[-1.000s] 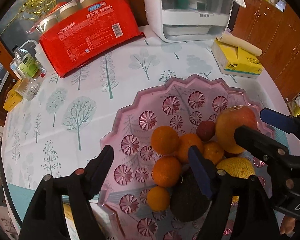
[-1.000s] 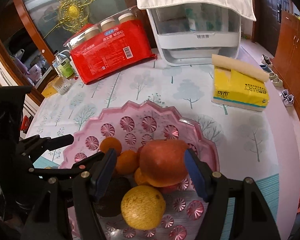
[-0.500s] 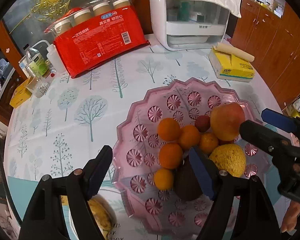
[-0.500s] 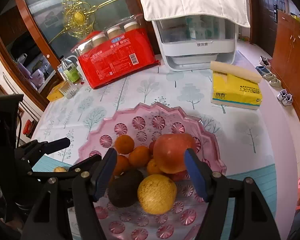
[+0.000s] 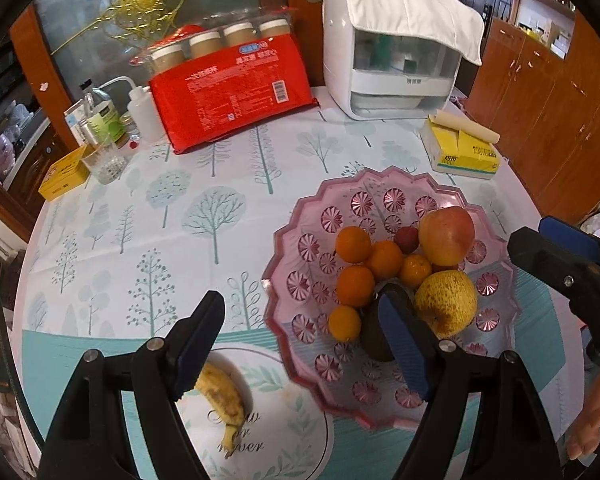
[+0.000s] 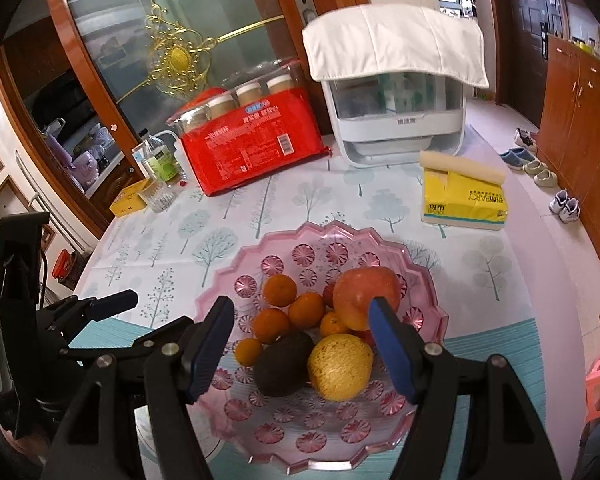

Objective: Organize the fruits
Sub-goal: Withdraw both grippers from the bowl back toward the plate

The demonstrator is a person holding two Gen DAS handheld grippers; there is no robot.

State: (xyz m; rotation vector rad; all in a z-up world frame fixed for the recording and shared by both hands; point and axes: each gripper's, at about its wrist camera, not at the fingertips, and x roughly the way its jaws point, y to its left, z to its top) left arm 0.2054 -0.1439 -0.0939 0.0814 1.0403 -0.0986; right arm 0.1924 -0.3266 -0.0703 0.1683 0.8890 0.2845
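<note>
A pink scalloped fruit tray (image 5: 288, 264) (image 6: 228, 276) holds a red-yellow apple (image 5: 446, 236) (image 6: 366, 298), a yellow pear (image 5: 446, 302) (image 6: 340, 366), a dark avocado (image 6: 282, 364), a small red fruit (image 5: 406, 237) and several oranges (image 5: 354, 244). A spotted banana (image 5: 222, 396) lies on the tablecloth left of the tray, under my left gripper's left finger. My left gripper (image 5: 300, 340) is open and empty above the tray's near left rim. My right gripper (image 6: 300, 340) is open and empty above the fruit pile.
A red pack of paper cups (image 5: 232, 100), a white covered appliance (image 5: 392, 60), a yellow tissue pack (image 5: 460, 148), bottles (image 5: 100, 116), a glass (image 5: 106, 162) and a small yellow box (image 5: 64, 178) stand at the table's far side. Wooden cabinets (image 5: 540, 112) are at the right.
Both grippers have drawn back and up from the tray, so more of the table shows. The banana has come into the left wrist view. Both stay open.
</note>
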